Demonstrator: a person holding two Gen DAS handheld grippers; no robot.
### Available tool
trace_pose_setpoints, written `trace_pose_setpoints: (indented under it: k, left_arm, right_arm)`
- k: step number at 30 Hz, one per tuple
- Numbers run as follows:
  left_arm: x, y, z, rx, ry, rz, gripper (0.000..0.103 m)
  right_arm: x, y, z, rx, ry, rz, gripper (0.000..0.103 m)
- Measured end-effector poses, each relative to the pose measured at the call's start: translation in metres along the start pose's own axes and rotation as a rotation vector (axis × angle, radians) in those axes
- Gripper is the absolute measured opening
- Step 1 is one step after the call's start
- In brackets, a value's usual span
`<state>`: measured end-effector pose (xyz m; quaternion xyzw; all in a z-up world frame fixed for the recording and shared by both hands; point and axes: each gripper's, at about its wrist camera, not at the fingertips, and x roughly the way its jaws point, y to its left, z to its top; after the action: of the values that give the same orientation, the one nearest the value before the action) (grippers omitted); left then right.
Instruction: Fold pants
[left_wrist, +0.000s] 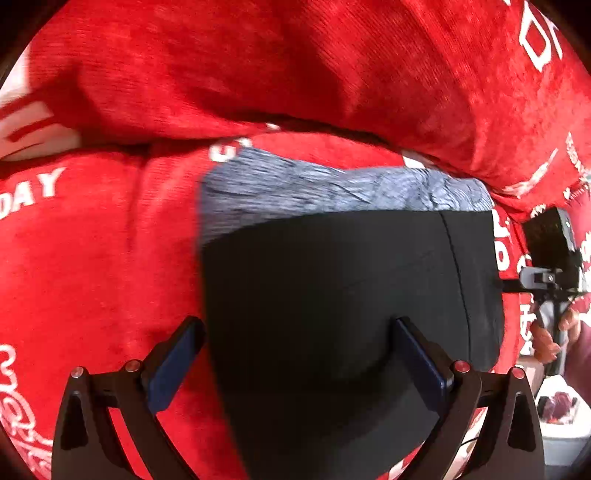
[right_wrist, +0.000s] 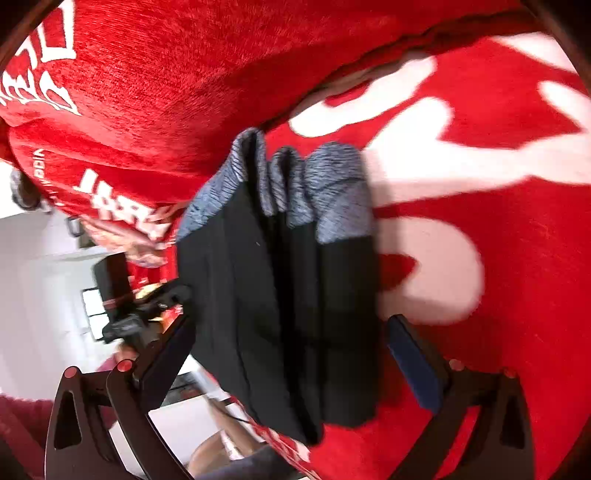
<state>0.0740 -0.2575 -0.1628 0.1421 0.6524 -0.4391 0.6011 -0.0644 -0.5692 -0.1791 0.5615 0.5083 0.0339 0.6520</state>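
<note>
The pants (left_wrist: 332, 288) lie folded on a red blanket (left_wrist: 92, 258). They are black, with a grey heathered waistband (left_wrist: 295, 184) at the far end. My left gripper (left_wrist: 297, 328) is open just above them: its left finger is beside their left edge and its right finger is over the black cloth. From the side, the pants (right_wrist: 258, 295) show as a stack of several layers with the grey band (right_wrist: 332, 192) on top. My right gripper (right_wrist: 290, 328) is open wide around the near end of the stack, holding nothing.
A thick roll of the red blanket (left_wrist: 295, 66) with white lettering rises just behind the pants. A hand (left_wrist: 546, 339) holds the other tool at the right edge. A white wall (right_wrist: 37, 277) and a dark window (right_wrist: 92, 310) lie beyond the blanket's edge.
</note>
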Motion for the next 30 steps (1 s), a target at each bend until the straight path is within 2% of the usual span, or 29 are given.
trace_pose_setpoints:
  k: [5,7,8,9,12,15,21,27,30]
  left_arm:
    - [0.013,-0.001,0.003,-0.049,0.006,-0.024,0.102]
    - [0.012,0.0,0.001,-0.076,0.0,-0.029,0.097]
    - [0.009,-0.002,0.001,-0.078,-0.011,-0.031,0.09]
    - [0.006,-0.005,0.001,-0.073,-0.018,-0.031,0.081]
    - [-0.009,-0.015,-0.001,-0.064,-0.037,-0.024,0.064]
    - [-0.021,-0.017,-0.005,-0.073,-0.046,-0.037,0.057]
    - [-0.055,-0.028,-0.029,-0.042,-0.035,-0.041,0.056]
    - [-0.088,-0.025,-0.067,-0.024,-0.008,-0.007,0.056]
    - [-0.088,-0.013,-0.086,-0.037,0.008,0.015,0.057]
  right_arm:
    - [0.018,0.0,0.01,-0.014,0.018,-0.005,0.101]
    - [0.016,-0.002,0.011,0.03,-0.004,-0.019,0.088]
    - [0.014,-0.005,0.011,0.065,-0.014,-0.049,0.07]
    - [0.013,-0.007,0.011,0.084,-0.016,-0.059,0.062]
    - [0.004,-0.005,0.005,0.084,-0.03,-0.035,0.046]
    - [-0.005,0.012,-0.002,0.064,-0.049,-0.007,0.042]
    - [-0.018,0.037,-0.021,0.065,-0.056,0.055,0.041]
    - [-0.015,0.058,-0.073,0.105,-0.021,0.109,0.041]
    - [-0.007,0.057,-0.099,0.123,-0.003,0.123,0.041]
